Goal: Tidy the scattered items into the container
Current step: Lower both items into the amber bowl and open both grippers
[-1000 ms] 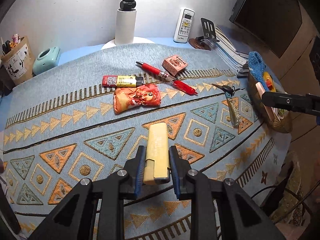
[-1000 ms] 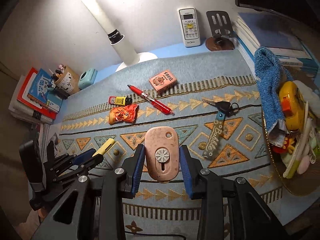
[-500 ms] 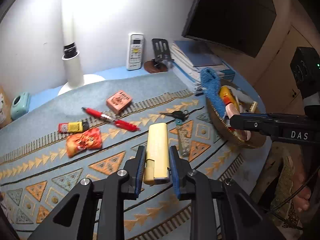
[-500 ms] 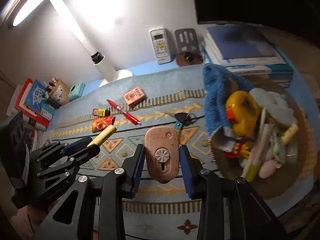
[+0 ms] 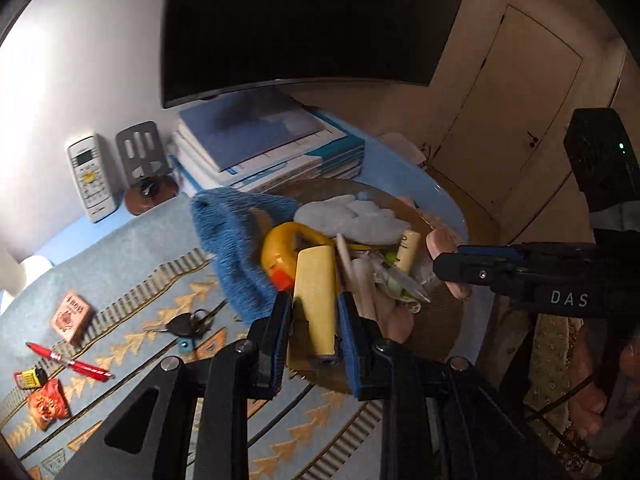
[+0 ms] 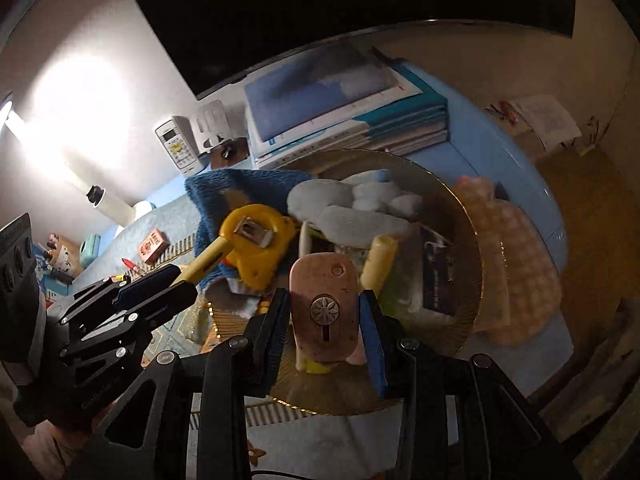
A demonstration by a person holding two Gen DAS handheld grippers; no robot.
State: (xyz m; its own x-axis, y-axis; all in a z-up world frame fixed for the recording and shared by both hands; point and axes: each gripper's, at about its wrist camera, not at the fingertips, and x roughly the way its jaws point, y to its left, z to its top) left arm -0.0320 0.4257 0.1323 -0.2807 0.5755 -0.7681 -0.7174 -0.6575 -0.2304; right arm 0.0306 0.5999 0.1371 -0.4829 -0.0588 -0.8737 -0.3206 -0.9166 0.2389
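My left gripper (image 5: 314,304) is shut on a cream-yellow bar (image 5: 316,280) and hovers over the near-left side of the round woven basket (image 5: 440,328). The basket holds a blue towel (image 5: 236,248), a yellow tape measure (image 5: 284,248), white cloth (image 5: 352,216) and several small items. My right gripper (image 6: 324,300) is shut on a pink rounded tool (image 6: 324,304) above the basket (image 6: 476,280); it also shows as the right gripper (image 5: 448,268). The left gripper (image 6: 176,280) enters from the left. On the mat lie keys (image 5: 188,324), a pink box (image 5: 72,316), a red pen (image 5: 72,364), a small lighter (image 5: 30,378) and an orange packet (image 5: 48,404).
A stack of books (image 5: 260,152) sits behind the basket, with a remote (image 5: 90,176) and a phone stand (image 5: 142,160) against the wall. A dark monitor hangs above. A pink checked cloth (image 6: 516,264) lies past the basket. The table edge runs just right of the basket.
Both grippers have swung right, from above the patterned mat to above the basket, each still gripping its item. The scattered items now lie far left.
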